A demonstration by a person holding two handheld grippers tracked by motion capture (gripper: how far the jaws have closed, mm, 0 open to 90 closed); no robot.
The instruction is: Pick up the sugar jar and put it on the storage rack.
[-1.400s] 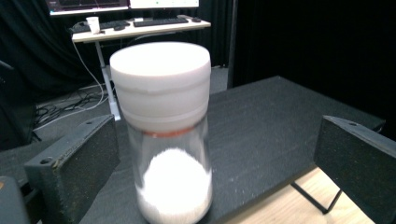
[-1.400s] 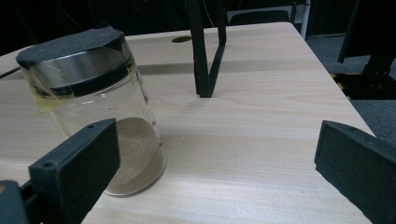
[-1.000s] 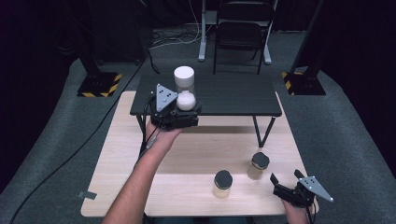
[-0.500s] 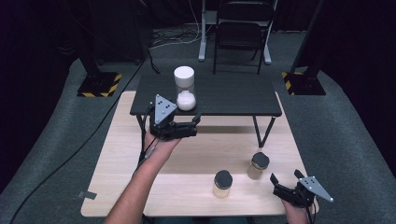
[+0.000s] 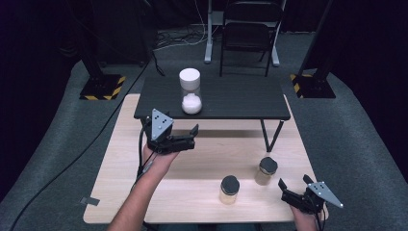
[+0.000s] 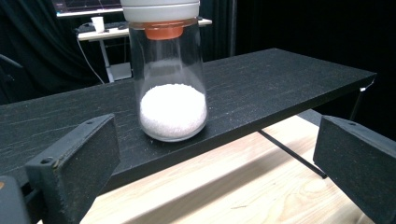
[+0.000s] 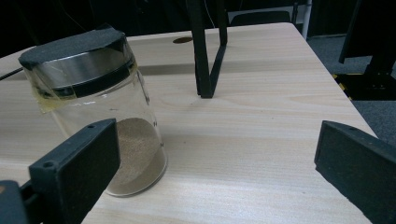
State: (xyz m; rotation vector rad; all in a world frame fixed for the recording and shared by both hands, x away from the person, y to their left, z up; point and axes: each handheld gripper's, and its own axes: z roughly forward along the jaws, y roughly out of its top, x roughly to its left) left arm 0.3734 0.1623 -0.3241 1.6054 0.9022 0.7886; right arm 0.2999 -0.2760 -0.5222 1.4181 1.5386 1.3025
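Observation:
A tall clear jar [image 5: 190, 91] with a white lid and white powder in its bottom stands on the black shelf [image 5: 240, 98]. My left gripper [image 5: 192, 137] is open and hovers over the wooden table just in front of the shelf, a short way off the jar. In the left gripper view the jar [image 6: 169, 79] stands beyond and between the open jaws of the left gripper [image 6: 217, 163]. My right gripper [image 5: 294, 183] rests open at the table's near right corner. Its own view has a black-lidded jar of brown powder [image 7: 98, 107] beside the left finger [image 7: 77, 163], with nothing gripped.
Two short black-lidded jars [image 5: 230, 189] [image 5: 266, 171] stand on the wooden table [image 5: 125, 163] at the near right. The shelf's black leg [image 7: 205, 51] comes down onto the table behind them. A chair [image 5: 250, 33] and stand bases stand on the grey floor beyond.
My left gripper has drawn back from the white-lidded jar toward the person and down over the wooden table. The jar stays on the shelf. The right gripper has not moved.

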